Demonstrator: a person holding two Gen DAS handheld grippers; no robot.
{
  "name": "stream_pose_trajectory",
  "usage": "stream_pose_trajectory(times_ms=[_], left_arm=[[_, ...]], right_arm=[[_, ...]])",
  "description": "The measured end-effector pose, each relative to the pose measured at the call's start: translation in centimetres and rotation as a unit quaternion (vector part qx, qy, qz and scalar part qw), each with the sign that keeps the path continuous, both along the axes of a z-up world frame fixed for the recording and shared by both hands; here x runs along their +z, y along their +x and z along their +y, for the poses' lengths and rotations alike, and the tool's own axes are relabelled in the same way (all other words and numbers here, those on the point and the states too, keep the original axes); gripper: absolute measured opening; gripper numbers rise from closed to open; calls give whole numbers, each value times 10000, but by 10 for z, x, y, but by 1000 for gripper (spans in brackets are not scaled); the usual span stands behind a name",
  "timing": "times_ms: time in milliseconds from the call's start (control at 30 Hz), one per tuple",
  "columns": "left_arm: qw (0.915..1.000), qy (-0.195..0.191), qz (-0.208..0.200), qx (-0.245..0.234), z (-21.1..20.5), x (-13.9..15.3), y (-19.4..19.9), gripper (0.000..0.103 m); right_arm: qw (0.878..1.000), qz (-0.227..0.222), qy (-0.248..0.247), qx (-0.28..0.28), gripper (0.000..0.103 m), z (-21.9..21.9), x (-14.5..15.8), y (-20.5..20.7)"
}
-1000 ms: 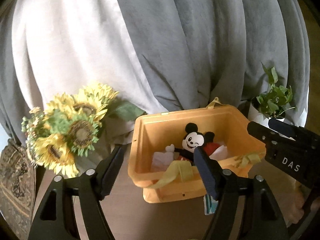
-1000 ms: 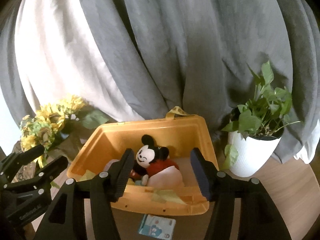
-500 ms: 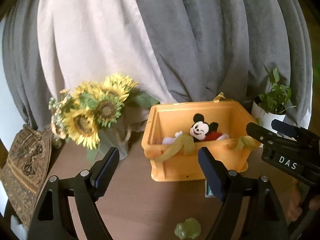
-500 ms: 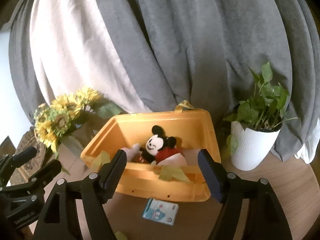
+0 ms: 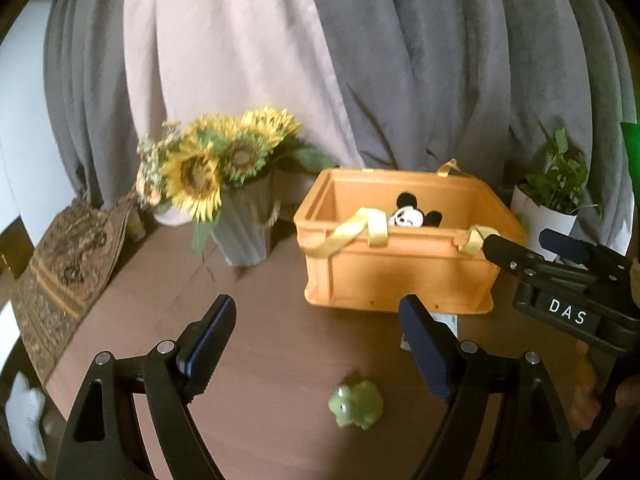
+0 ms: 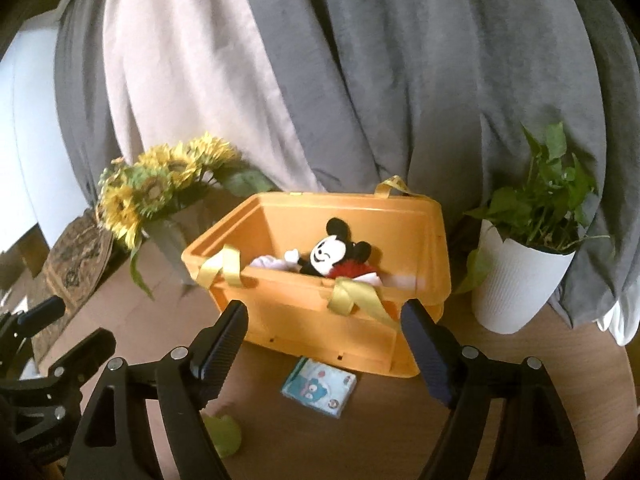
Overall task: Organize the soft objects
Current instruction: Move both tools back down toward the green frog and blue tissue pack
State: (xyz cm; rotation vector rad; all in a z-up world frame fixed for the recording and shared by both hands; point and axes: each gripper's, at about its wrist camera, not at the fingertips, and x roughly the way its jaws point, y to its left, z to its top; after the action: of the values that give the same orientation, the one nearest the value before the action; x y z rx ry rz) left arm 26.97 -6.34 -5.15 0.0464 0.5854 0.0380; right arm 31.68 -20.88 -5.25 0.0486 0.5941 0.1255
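An orange bin [image 5: 400,280] [image 6: 320,332] with yellow ribbon straps stands on the brown table. A black-and-white mouse plush [image 5: 408,216] [image 6: 332,254] lies inside on pale soft things. In front of the bin, a small green frog toy [image 5: 356,404] [image 6: 224,432] and a blue-and-white packet [image 6: 318,386] lie on the table. My left gripper [image 5: 316,312] hovers just behind the frog, its jaws opening with nothing between them. My right gripper [image 6: 324,312] faces the bin's front wall, its jaws also opening and empty.
A vase of sunflowers [image 5: 244,236] stands left of the bin and a white potted plant [image 6: 516,280] to its right. A patterned mat [image 5: 68,264] lies at the table's left edge, a white soft thing [image 5: 24,416] beyond it. Grey and white curtains hang behind.
Both grippers have drawn back from the bin and sunk a little, their jaws spreading wider. The frog and the packet have come into view in front of the bin.
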Motion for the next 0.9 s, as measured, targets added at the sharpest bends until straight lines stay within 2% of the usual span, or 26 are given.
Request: stream_pose_trajectory(times_ms=[200,400,900], left_arm=[[9996,-91,80,264,-7,-17,-11,85],[9990,-243,194,336,-16,-37,-15,87],[9956,-351,704,511,-31,-89,-1,88]], right_arm=[[9993,108,-115,333,85,-1,-12,-4],[9977,204,-197,621,85,-7,-28,-3],[9898,614,-261,1263,87,-9,-76,20]])
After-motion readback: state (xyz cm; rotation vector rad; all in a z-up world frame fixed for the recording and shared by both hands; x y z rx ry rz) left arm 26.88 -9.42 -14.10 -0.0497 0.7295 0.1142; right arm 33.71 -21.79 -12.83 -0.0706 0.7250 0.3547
